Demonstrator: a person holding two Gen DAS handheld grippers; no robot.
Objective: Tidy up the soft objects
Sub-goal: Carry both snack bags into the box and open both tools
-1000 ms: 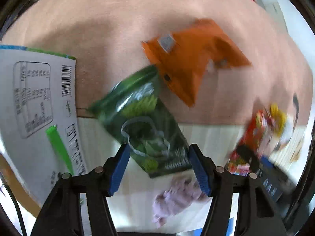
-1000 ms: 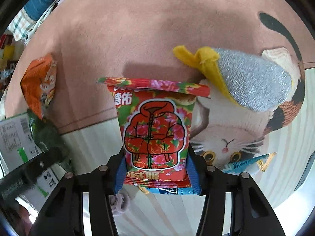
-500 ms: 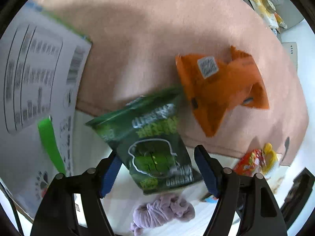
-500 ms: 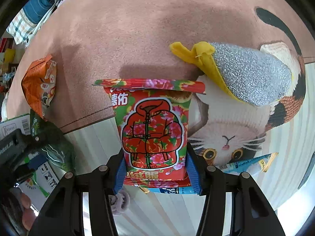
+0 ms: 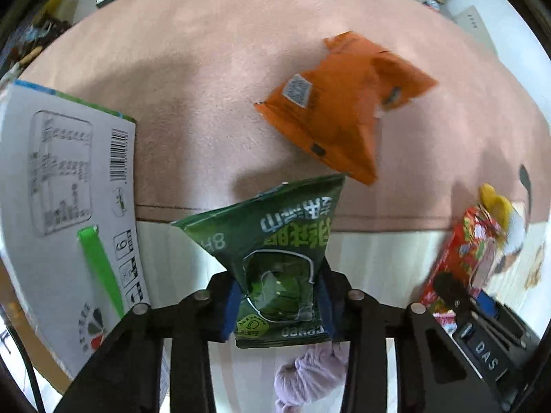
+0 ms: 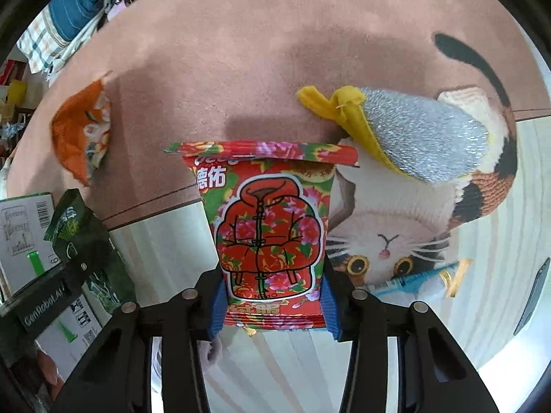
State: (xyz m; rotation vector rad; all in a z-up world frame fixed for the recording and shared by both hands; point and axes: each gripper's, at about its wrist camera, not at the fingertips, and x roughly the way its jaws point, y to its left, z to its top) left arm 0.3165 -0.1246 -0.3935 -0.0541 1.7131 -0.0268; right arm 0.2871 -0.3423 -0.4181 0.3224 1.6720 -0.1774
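My left gripper (image 5: 277, 306) is shut on a dark green snack bag (image 5: 275, 237) and holds it above the floor near the pink rug's edge. My right gripper (image 6: 272, 304) is shut on a red flowered snack bag (image 6: 268, 227), held upright. An orange snack bag (image 5: 341, 103) lies on the pink rug (image 5: 206, 69); it also shows in the right wrist view (image 6: 82, 127). A lilac soft toy (image 5: 310, 371) lies on the floor under the left gripper. The red bag and right gripper show at the right of the left wrist view (image 5: 465, 258).
A white cardboard box (image 5: 65, 213) with a green strip stands at the left. A silver and yellow pouch (image 6: 413, 130) lies on a cat-face mat (image 6: 396, 223). A blue packet (image 6: 413, 278) lies by the mat's front. Clutter lines the rug's far edge.
My left gripper has closed on the green bag, which now stands squeezed between the pads. The left view swung. The right gripper keeps hold of the red bag, barely moved.
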